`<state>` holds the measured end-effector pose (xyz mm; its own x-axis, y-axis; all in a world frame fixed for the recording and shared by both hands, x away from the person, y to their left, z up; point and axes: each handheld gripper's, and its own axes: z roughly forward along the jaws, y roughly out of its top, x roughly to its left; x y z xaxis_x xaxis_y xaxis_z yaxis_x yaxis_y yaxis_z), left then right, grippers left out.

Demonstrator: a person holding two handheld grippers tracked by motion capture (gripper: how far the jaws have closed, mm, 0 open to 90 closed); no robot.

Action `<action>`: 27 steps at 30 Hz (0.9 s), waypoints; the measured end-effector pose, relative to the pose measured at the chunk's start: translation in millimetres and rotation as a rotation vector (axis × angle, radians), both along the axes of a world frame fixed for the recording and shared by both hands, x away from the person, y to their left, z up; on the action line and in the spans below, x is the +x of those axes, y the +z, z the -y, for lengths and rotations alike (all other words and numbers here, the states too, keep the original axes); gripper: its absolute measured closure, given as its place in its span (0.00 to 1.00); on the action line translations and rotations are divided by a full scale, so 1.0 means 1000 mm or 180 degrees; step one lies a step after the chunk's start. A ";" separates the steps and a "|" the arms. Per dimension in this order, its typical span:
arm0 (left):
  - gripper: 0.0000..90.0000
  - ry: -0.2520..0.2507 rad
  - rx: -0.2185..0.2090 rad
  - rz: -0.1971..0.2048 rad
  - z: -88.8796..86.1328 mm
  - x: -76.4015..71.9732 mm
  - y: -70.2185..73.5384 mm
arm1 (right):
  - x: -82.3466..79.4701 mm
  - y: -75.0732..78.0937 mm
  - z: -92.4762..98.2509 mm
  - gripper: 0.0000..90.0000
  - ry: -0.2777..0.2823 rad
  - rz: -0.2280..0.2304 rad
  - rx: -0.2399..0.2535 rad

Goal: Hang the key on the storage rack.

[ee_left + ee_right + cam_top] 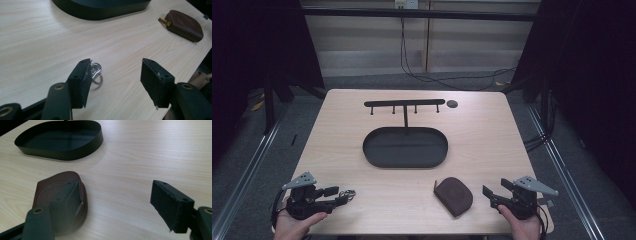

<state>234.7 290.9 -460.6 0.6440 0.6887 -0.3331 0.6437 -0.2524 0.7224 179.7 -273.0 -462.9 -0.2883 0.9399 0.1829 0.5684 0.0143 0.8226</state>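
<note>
A metal key ring lies on the wooden table, touching the outer tip of my left gripper's left jaw; nothing sits between the open jaws. In the high view this gripper rests at the table's front left, the key ring just off its tips. A brown leather pouch with a brass fitting lies front centre-right. My right gripper stands open just right of it; in the right gripper view the pouch lies partly behind the left jaw, the gripper holding nothing.
A black oval tray sits mid-table, with a thin post and a hook bar rising from its far side. A small dark disc lies by the bar's right end. The table's front edge runs just behind both grippers.
</note>
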 end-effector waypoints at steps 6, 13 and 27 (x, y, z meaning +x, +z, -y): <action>0.51 -0.0083 0.0086 -0.0032 0.000 0.002 -0.001 | 0.001 -0.001 0.003 0.27 -0.0020 -0.0032 0.0017; 0.55 -0.0053 -0.0038 -0.0125 -0.002 0.003 -0.001 | 0.001 -0.001 0.000 0.28 0.0049 -0.0054 -0.0013; 0.52 -0.0075 0.0073 -0.0127 0.006 0.009 0.009 | 0.001 -0.001 0.000 0.28 0.0058 -0.0092 -0.0042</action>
<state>243.3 284.5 -451.5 0.6466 0.6812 -0.3433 0.6656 -0.2841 0.6901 180.9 -273.3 -463.9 -0.3000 0.9370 0.1791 0.5916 0.0354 0.8055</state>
